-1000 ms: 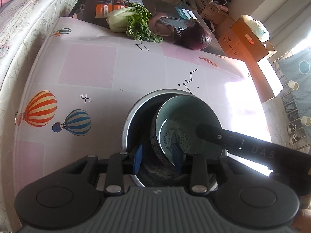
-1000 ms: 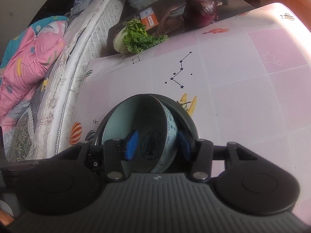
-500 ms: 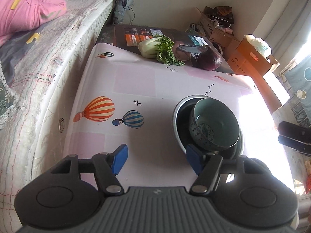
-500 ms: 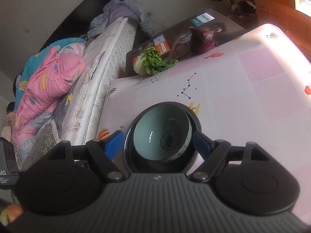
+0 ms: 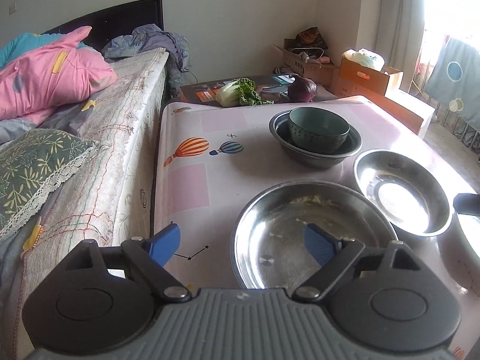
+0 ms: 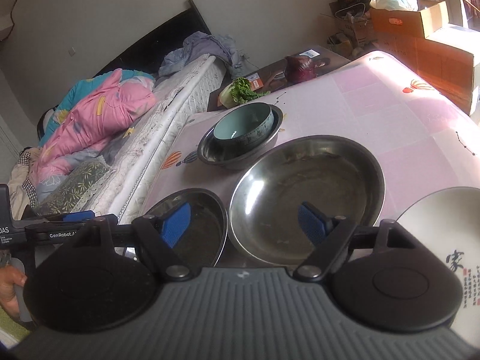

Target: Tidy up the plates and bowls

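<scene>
A teal ceramic bowl [image 5: 318, 130] [image 6: 243, 126] sits nested in a steel bowl [image 5: 315, 153] [image 6: 237, 153] at the far side of the pink table. Nearer, two more steel bowls lie side by side. One [image 5: 312, 234] [image 6: 192, 228] is under my left gripper [image 5: 241, 243], whose jaws are opening with nothing held. The other [image 5: 402, 192] [image 6: 306, 195] lies beneath my right gripper [image 6: 244, 225], which is open and holds nothing. A white bowl with red and black characters [image 6: 444, 240] stands at the right. The left gripper [image 6: 75, 217] also shows at the left of the right wrist view.
A leafy green vegetable [image 5: 237, 96] and a purple cabbage [image 5: 301, 91] lie on a dark box beyond the table's far end. A bed with a pink quilt [image 5: 51, 75] runs along the left edge. Cardboard boxes [image 5: 369, 78] stand at the back right.
Both grippers let go of the teal bowl in the steel bowl, opened wide and drew back toward the near end of the table. Two more steel bowls and a white bowl came into view.
</scene>
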A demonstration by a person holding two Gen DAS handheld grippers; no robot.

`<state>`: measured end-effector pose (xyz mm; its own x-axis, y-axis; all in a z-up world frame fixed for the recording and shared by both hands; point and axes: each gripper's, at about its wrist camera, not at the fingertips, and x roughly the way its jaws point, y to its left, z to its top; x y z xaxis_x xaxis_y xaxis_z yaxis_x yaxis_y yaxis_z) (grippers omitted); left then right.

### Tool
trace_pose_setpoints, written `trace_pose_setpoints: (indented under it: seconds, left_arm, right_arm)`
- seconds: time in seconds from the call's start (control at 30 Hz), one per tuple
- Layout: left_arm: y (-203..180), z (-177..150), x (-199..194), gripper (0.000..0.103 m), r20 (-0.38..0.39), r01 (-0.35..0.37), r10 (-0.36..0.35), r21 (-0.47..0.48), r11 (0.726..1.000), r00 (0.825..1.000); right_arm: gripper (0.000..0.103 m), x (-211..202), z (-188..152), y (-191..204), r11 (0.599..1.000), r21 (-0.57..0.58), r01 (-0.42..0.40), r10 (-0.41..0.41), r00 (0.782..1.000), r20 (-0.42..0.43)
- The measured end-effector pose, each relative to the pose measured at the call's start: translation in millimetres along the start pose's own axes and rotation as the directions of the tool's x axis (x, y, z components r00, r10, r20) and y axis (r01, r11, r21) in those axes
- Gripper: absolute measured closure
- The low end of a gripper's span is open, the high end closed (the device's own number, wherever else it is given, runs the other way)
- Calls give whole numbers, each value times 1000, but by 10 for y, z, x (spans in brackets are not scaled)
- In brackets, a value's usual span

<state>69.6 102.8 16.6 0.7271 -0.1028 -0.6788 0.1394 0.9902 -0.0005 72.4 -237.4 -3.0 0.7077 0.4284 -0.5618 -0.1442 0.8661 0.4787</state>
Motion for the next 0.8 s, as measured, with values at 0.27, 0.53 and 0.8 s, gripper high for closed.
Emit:
trace_pose_setpoints:
  seconds: [0.27, 0.53, 0.8]
  left_arm:
    - [-39, -501, -5, 12, 23, 119, -117, -82, 990, 993]
    - [-185, -687, 83, 12, 74, 68, -72, 56, 996, 995]
    - [-121, -619, 213, 12, 82, 101, -102, 15, 995, 991]
  right_arm:
    - [25, 220, -492, 192, 996, 26, -88, 89, 995, -44]
    - [41, 558, -525, 262, 997, 49, -62, 65, 995, -79]
    - [53, 784, -497, 283, 998, 52, -36, 40, 996, -77]
